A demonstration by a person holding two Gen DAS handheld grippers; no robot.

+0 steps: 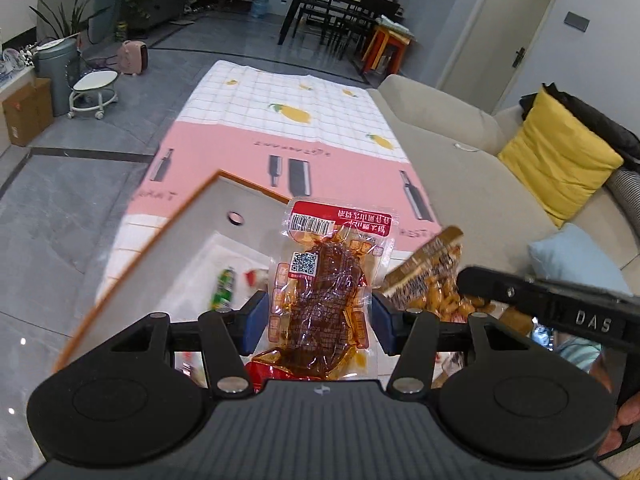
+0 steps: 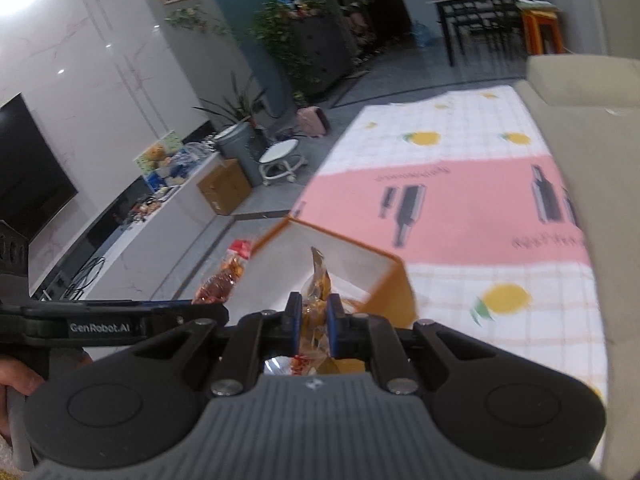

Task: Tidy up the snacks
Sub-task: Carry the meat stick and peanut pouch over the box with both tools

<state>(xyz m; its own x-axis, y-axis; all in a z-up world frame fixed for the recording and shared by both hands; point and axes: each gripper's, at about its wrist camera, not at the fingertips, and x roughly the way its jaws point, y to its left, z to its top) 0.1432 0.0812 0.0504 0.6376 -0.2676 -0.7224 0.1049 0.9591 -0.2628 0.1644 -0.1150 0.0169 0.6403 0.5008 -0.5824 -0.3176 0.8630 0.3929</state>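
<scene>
Left wrist: left gripper point(image 1: 318, 318) clamps meat pkt point(image 1: 320, 300); right gripper point(image 2: 313, 322) pinches yellow snack point(image 2: 316, 300).

Each camera sits on its gripper and looks forward and down along the fingers, close above the box point(image 1: 192, 232). Both views share the box point(image 2: 360, 264), the cloth point(image 1: 280, 152) and the sofa point(image 1: 460, 152); each also catches the other gripper at its edge.
</scene>
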